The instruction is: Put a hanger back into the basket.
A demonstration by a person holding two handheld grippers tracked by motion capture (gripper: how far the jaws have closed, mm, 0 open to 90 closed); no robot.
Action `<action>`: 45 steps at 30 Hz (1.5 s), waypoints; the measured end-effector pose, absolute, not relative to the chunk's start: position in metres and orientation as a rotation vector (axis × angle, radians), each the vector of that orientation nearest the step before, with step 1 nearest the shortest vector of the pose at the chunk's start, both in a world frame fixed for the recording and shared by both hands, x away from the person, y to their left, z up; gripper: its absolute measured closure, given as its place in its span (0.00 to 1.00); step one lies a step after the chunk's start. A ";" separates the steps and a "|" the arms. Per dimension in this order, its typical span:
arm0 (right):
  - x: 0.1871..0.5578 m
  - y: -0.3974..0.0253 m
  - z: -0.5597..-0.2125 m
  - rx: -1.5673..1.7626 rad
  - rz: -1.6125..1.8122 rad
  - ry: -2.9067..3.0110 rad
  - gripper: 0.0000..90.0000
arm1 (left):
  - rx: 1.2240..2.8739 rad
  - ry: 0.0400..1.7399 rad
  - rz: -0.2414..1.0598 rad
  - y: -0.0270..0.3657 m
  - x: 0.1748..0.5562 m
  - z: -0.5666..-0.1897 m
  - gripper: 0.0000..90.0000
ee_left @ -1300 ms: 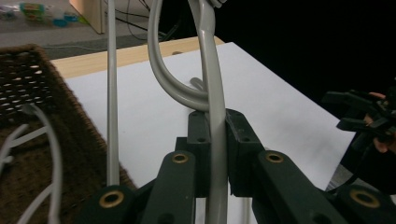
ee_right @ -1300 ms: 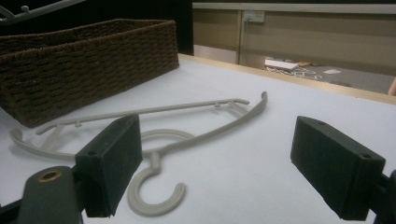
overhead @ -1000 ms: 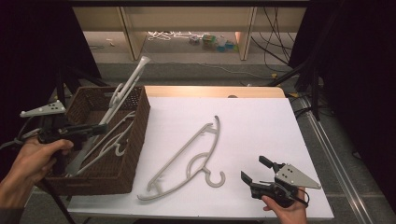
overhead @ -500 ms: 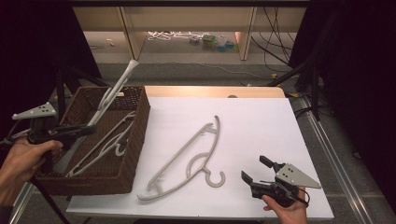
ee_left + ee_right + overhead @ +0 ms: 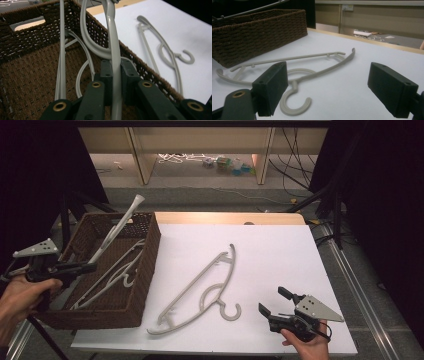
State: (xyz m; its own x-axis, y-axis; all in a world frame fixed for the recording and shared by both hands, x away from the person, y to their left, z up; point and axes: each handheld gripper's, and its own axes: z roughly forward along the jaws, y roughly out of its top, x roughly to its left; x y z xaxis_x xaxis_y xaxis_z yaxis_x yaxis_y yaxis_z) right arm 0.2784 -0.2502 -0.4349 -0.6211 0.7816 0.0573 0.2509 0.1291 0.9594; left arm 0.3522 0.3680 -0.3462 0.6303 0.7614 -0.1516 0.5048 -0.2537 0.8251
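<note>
A person's left gripper [image 5: 75, 268], jaws pressed together on the bar of a grey plastic hanger [image 5: 116, 229], holds it tilted over a brown wicker basket [image 5: 149, 265] at the left edge of a white table [image 5: 280, 250]. The held hanger's long axis runs up and away from the gripper, its far end poking out past the basket's back rim; in the left gripper view the bar [image 5: 113, 62] passes straight between the closed pads. At least one more pale hanger [image 5: 107, 280] lies flat inside the basket.

A second hanger [image 5: 200, 287] lies on the table just to the right of the basket, its long axis running diagonally from the near left toward the far right, hook [image 5: 231, 311] at the near side. The right gripper [image 5: 274, 302], jaws spread wide and holding nothing, rests at the table's near edge, well right of the basket. The hook lies close ahead of it, between the open jaws in the right gripper view [image 5: 295, 105]. That gripper is plainly the nearer one to the loose hanger, which stretches away from it toward the basket.
</note>
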 end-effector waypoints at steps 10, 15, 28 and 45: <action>0.279 -0.250 -0.435 0.987 1.527 1.940 0.19 | 2.005 0.999 0.343 0.365 0.356 -0.358 0.91; 0.279 -0.250 -0.435 0.989 1.516 1.937 0.19 | 2.062 1.003 0.347 0.362 0.358 -0.362 0.91; 0.279 -0.250 -0.435 0.987 1.521 1.938 0.19 | 2.104 1.062 0.299 0.365 0.365 -0.373 0.90; 0.279 -0.251 -0.435 0.997 1.510 1.942 0.19 | 2.255 1.144 0.249 0.347 0.381 -0.389 0.90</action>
State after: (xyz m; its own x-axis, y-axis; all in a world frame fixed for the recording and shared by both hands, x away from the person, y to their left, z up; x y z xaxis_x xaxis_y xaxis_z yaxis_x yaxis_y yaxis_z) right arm 0.2786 -0.2508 -0.4353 -0.6178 0.7841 0.0594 0.2509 0.1250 0.9599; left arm 0.3807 0.3466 -0.3885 0.6123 0.7848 -0.0957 0.6738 -0.4547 0.5825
